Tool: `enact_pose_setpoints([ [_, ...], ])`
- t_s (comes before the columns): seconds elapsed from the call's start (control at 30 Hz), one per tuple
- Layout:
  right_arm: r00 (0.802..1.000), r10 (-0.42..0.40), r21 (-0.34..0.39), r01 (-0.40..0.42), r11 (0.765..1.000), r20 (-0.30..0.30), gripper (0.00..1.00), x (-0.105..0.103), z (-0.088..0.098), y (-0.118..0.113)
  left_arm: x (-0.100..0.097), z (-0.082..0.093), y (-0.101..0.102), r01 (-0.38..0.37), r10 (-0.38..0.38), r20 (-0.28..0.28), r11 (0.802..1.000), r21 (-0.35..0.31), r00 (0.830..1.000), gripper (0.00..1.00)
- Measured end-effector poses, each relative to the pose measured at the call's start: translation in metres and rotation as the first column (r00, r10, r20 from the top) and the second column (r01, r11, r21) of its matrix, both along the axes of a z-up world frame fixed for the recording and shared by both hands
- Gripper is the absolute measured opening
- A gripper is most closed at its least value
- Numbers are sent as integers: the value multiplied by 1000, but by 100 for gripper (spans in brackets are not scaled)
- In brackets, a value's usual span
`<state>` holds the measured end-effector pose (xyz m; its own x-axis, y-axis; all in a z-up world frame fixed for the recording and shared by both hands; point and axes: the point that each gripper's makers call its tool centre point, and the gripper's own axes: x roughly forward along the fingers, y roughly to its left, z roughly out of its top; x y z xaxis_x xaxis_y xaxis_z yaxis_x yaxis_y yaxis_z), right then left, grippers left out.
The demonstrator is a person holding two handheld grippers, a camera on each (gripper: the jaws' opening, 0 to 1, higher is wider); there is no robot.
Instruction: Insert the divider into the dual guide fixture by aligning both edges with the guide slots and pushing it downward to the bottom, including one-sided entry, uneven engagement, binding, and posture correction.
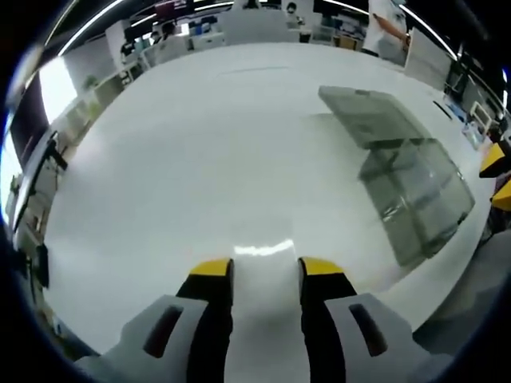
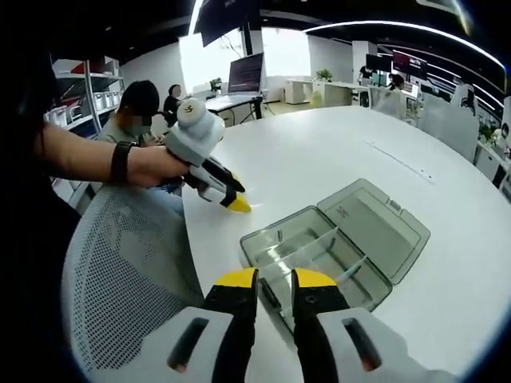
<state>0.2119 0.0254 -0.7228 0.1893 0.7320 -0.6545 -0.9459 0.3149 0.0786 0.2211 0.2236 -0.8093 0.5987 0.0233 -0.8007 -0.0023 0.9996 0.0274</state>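
A clear grey plastic compartment box [image 2: 297,257] lies on the white table [image 2: 319,152] with its lid [image 2: 374,220] folded open behind it. Thin clear dividers [image 2: 307,243] stand between its side walls. My right gripper [image 2: 275,279] hovers just in front of the box's near edge, jaws a little apart with nothing between them. A hand holds my left gripper [image 2: 236,203] over the table, left of the box. In the left gripper view my left gripper [image 1: 266,268] is open over bare table, and the box [image 1: 411,195] lies far to the right, apart from it.
A grey mesh chair back [image 2: 120,271] stands against the table's near left edge. The holder's forearm with a dark wristband [image 2: 120,162] reaches in from the left. People sit at desks with monitors [image 2: 246,73] behind. The right gripper's yellow tips [image 1: 495,159] show at the edge.
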Motion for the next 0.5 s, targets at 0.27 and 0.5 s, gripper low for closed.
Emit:
enact_pose_setpoints([
  [0.27, 1000, -1, -2, 1, 1000, 1, 12, 0, 1, -1, 0, 1, 0, 12, -12, 10, 1000, 12, 1000, 30],
  [0.5, 1000, 4, 1, -4, 1000, 3, 12, -1, 1, 1, -1, 2, -2, 23, -23, 14, 1000, 5, 1000, 29],
])
